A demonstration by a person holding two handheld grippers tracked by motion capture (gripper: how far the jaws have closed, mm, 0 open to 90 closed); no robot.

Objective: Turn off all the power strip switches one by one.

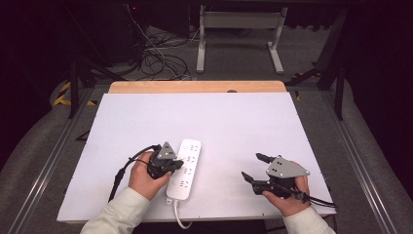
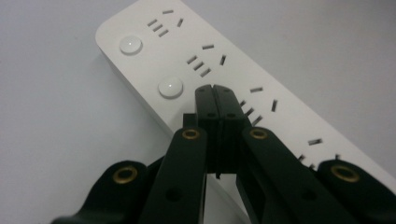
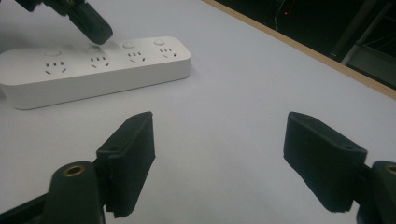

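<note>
A long white plastic power strip with rounded ends lies on the white worktop, near the near edge and a little left of its middle, its length running from the near edge toward the far one. Its white cord leaves the near end and curls off the near edge. Along its top face run four groups of dark socket slots, each paired with a round white push button set to one side.

The left gripper, held in the person's left hand, reaches over the strip from the left with its black jaws pressed together, nothing between them. Their tips are down at the strip's top face, just beside a button, seemingly touching it.

The right gripper, held in the right hand near the worktop's near right corner, hangs well apart from the strip, jaws spread wide over bare worktop and pointing left toward it.
</note>
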